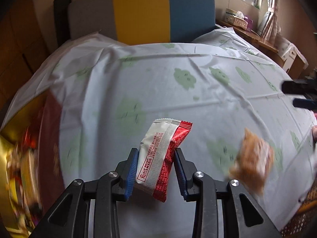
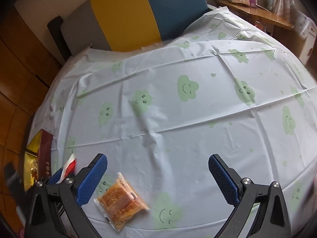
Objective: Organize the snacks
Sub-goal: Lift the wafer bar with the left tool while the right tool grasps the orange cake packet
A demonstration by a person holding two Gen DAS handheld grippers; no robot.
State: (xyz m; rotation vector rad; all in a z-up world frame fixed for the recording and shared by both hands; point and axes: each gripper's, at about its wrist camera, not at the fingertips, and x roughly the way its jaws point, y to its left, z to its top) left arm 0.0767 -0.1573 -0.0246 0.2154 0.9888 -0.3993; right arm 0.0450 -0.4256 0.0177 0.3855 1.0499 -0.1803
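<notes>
Left claw (image 1: 156,164) clamps the red-and-white snack packet (image 1: 160,154); right claw (image 2: 157,175) gapes wide, empty, over the orange snack packet (image 2: 120,200).

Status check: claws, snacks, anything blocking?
Left claw shut on red-white packet. Right claw open, empty. Orange snack pack on tablecloth. Nothing blocking.

Red-and-white wafer pack (image 1: 162,156): sealed, "Rater KISS" print, upright and slightly tilted, pinched at its lower half, off the cloth. Orange snack pack (image 2: 121,200): clear wrapper, crumbly orange block inside, flat on the cloth, lying diagonal. Box (image 2: 44,154) at the left edge: dark red wall, gold inside, snacks inside blurred.
</notes>
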